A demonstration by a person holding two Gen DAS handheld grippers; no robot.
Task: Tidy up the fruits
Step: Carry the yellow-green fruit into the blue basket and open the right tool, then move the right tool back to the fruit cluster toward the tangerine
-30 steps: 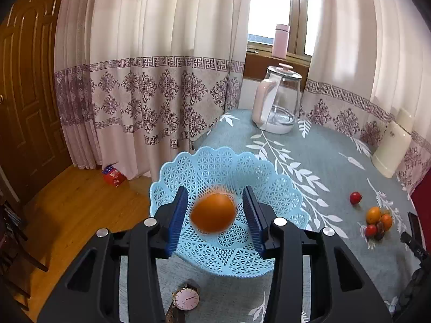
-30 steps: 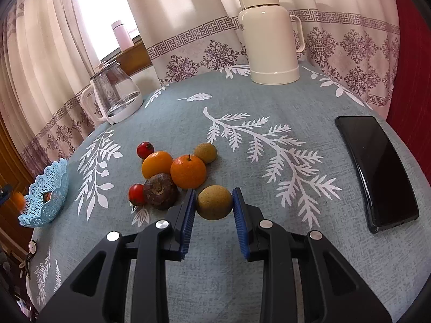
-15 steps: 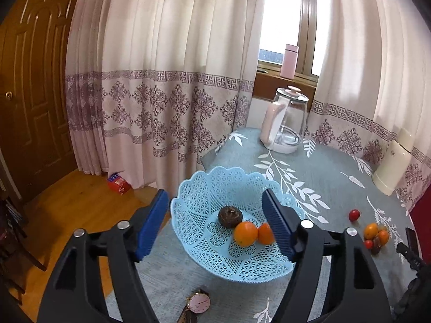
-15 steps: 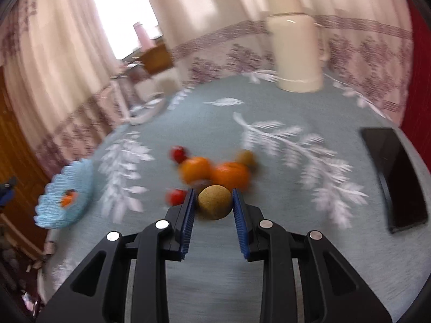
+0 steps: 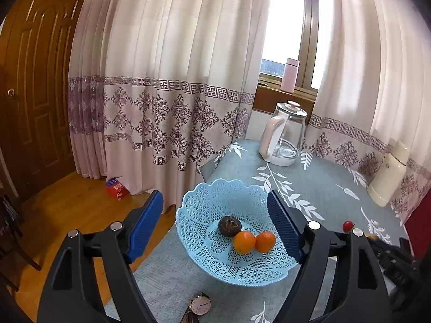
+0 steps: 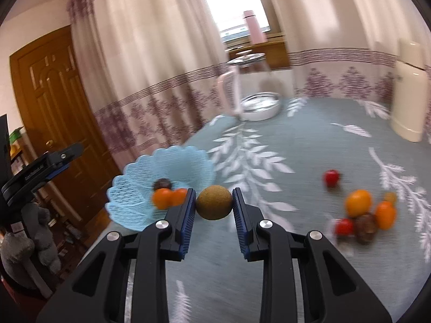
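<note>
— Where are we in the sorting?

— We are mid-carry. Our right gripper (image 6: 214, 206) is clamped on a round brownish-green fruit (image 6: 214, 202), held clear above the tablecloth (image 6: 309, 145) and pointed at the light-blue lattice basket (image 6: 140, 204), which sits at the left edge of the table. Our left gripper (image 5: 215, 226) is spread wide and holds nothing; it hangs above the near side of the basket.

— So what does the next move ask of us?

— We judge the fruit must travel left until it sits over the bowl's hollow, low enough that it won't bounce out, and only then should the pads part. The left gripper should likely clear off first so the two don't meet above the rim.

— What's in the basket already?

— Three pieces: two oranges (image 5: 254, 241) touching side by side at the near side, and one dark brown wrinkled fruit (image 5: 229, 225) just behind them.

— And left on the cloth?

— In the blurred right view we count six: one red fruit (image 6: 332, 177) alone at the far side, then a cluster to the right of it with two oranges (image 6: 358, 203), one dark brown fruit (image 6: 365, 227), a second small red one (image 6: 345, 226) and a small yellowish one (image 6: 390, 197) behind. The blur makes that last count tentative.

— Anything else lying about?

— A wristwatch (image 5: 200, 305) on the near edge, one glass kettle (image 5: 284, 134) and one cream thermos (image 5: 388, 177) at the far side.
</note>
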